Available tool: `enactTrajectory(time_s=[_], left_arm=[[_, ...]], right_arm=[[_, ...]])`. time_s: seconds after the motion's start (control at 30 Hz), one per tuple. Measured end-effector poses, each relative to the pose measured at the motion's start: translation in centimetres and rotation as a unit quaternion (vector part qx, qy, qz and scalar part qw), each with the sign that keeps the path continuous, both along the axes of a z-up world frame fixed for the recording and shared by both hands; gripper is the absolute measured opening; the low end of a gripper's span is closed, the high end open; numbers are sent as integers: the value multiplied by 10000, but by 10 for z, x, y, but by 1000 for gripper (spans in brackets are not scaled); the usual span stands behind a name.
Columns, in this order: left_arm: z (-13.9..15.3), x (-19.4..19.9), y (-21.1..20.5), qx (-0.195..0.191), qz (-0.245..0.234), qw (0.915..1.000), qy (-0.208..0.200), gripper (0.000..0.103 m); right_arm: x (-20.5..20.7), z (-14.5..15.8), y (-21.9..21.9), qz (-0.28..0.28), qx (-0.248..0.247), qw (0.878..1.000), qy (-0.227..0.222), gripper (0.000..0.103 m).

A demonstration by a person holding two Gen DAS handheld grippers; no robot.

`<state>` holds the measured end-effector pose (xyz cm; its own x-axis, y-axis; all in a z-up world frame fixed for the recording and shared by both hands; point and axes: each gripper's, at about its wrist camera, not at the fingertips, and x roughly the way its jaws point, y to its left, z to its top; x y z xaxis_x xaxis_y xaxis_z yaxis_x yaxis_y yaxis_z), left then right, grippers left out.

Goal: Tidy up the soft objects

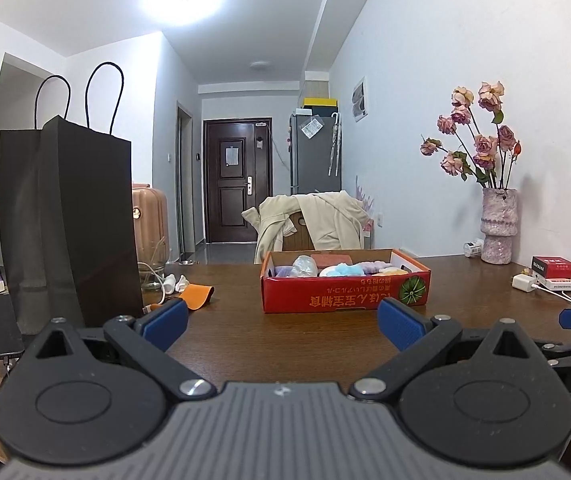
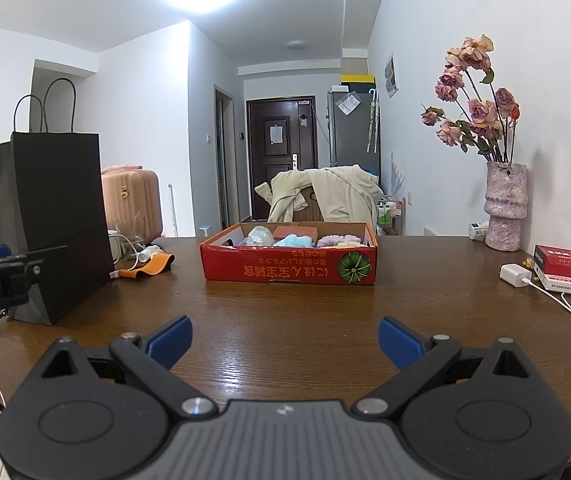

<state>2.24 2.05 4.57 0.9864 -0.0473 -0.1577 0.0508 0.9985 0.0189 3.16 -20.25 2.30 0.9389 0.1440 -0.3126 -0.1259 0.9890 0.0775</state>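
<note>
Right wrist view: red box (image 2: 289,268) of soft objects (image 2: 297,238) well beyond spread, empty tongs (image 2: 285,340).

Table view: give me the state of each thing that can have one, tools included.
left tool: open, empty
right tool: open, empty
red box: open-topped, soft items inside
black paper bag: upright, handles up
vase: upright, holding dried roses
white charger: cable attached
front door: shut
</note>
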Motion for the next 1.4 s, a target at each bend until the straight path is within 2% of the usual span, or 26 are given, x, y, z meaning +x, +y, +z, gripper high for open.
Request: enactTrajectory(time_s=[0.37, 1.4], left_arm=[[0, 0, 0, 13, -11, 10000, -18, 103], [-1, -8, -2, 31, -45, 9997, -255, 103]], right_arm=[[1, -1, -1, -5, 29, 10000, 46, 100], [-4, 3, 1, 7, 0, 9998, -175, 101]])
